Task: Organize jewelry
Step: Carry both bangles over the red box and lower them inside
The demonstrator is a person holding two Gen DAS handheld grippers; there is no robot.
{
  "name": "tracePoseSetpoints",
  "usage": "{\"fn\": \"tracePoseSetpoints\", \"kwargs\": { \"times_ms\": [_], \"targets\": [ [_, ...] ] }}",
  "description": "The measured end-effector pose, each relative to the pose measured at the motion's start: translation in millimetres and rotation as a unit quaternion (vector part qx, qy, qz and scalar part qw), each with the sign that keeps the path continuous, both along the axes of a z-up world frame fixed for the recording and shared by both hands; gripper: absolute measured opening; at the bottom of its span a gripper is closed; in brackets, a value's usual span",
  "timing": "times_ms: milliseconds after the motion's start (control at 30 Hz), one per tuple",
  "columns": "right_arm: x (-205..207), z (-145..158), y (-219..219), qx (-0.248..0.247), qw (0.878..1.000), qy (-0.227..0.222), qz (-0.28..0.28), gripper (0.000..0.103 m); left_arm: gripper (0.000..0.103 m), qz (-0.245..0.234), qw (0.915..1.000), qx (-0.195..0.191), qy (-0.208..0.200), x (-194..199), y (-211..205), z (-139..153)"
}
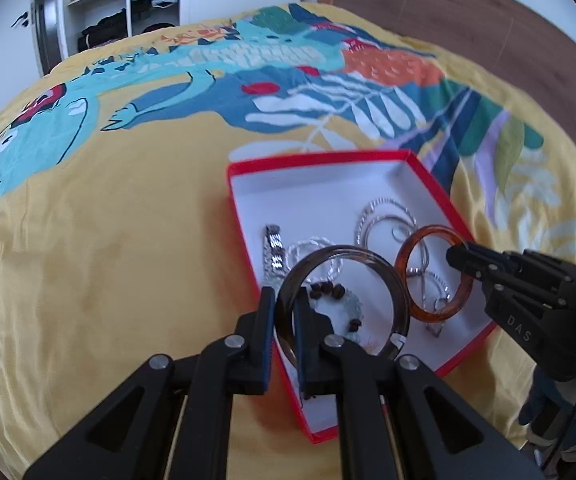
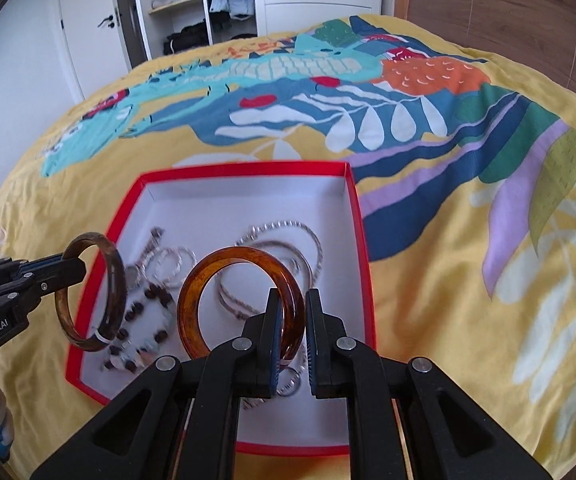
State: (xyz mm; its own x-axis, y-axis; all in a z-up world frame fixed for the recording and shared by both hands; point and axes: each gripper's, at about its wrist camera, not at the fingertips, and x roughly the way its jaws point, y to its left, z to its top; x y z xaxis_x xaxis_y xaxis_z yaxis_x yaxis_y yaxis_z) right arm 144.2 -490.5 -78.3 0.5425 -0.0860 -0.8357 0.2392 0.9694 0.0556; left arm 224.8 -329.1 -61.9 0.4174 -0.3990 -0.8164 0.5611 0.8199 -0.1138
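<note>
The left gripper is clamped on the dark bangle; the right gripper is clamped on the amber bangle. Both pinch 1 rim, hoops hanging over the box, likely for placing inside.

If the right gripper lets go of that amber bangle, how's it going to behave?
The amber bangle looks rigid: it keeps its round shape while pinched in the right gripper. Its glossy surface may be slippery. Being round, it could roll or clatter among the silver bangles in the red box.
</note>
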Motion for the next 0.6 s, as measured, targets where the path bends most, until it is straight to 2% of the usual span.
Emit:
{"fn": "tracePoseSetpoints", "kwargs": {
  "times_ms": [167, 267, 500, 600],
  "targets": [
    [-6, -13, 1, -0.026, 0.999, 0.029, 0.011, 0.01, 0.008, -0.015, 0.9989, 0.043, 0.0, -9, -15, -15],
    [-9, -16, 0, -0.026, 0.999, 0.036, 0.011, 0.01, 0.008, -0.019, 0.9982, 0.056, -0.006, -13, -20, -19],
    [-11, -20, 0, -0.034, 0.998, 0.052, 0.008, 0.011, 0.011, -0.022, 0.998, 0.058, 0.013, -13, -23, -26],
    [-15, -20, -2, -0.033, 0.998, 0.055, 0.001, 0.011, 0.011, -0.018, 0.9986, 0.042, 0.027, -14, -20, -26]
  ]
}}
